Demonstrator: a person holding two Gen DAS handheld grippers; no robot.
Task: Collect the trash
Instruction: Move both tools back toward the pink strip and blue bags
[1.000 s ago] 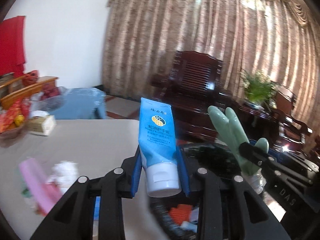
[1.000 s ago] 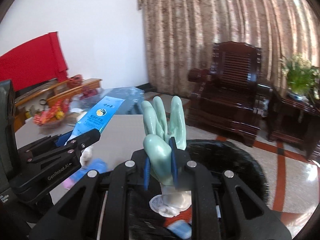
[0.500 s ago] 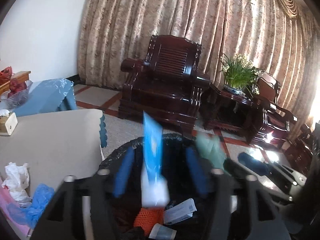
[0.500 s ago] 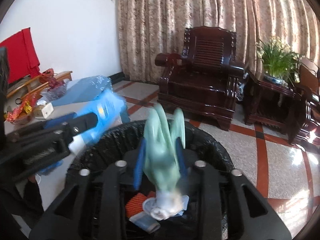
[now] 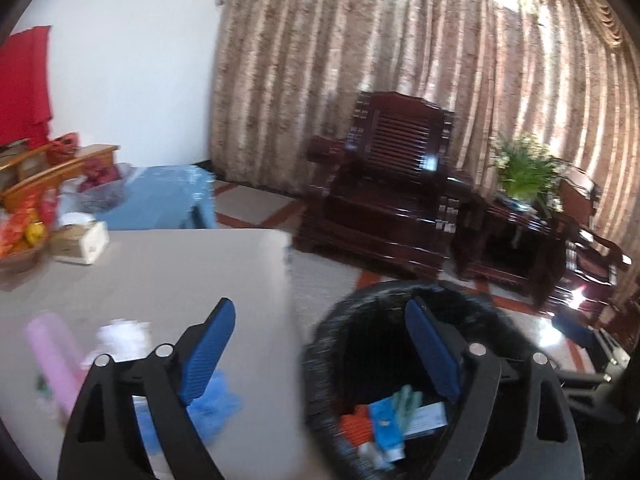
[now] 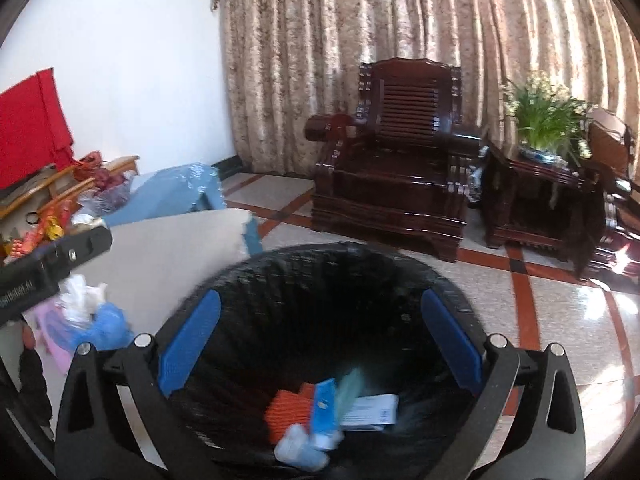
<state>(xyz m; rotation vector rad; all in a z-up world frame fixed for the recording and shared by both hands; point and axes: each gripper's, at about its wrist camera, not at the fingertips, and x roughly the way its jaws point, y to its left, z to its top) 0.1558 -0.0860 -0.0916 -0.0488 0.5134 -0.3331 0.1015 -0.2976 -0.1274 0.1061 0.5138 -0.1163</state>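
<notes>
A black-lined trash bin [image 6: 344,264] stands on the floor by the table corner; it also shows in the left wrist view [image 5: 384,300]. Inside lie a blue tube [image 6: 324,404], a green glove [image 6: 348,390], an orange item [image 6: 288,408] and a white paper [image 6: 372,410]. My left gripper [image 5: 320,352] is open and empty, straddling the table edge and the bin rim. My right gripper [image 6: 320,344] is open and empty above the bin. On the table [image 5: 160,272] lie a pink item [image 5: 52,360], white tissue [image 5: 124,334] and a blue crumpled glove [image 5: 216,404].
A tissue box [image 5: 80,240] and a bowl of fruit [image 5: 20,244] sit at the table's far left. A dark wooden armchair [image 6: 396,184] and a side table with a plant [image 6: 540,176] stand behind the bin on the tiled floor [image 6: 560,304].
Both grippers opened: the blue tube dropped from the left and the green glove from the right into the bin. The left gripper swung back left toward the table.
</notes>
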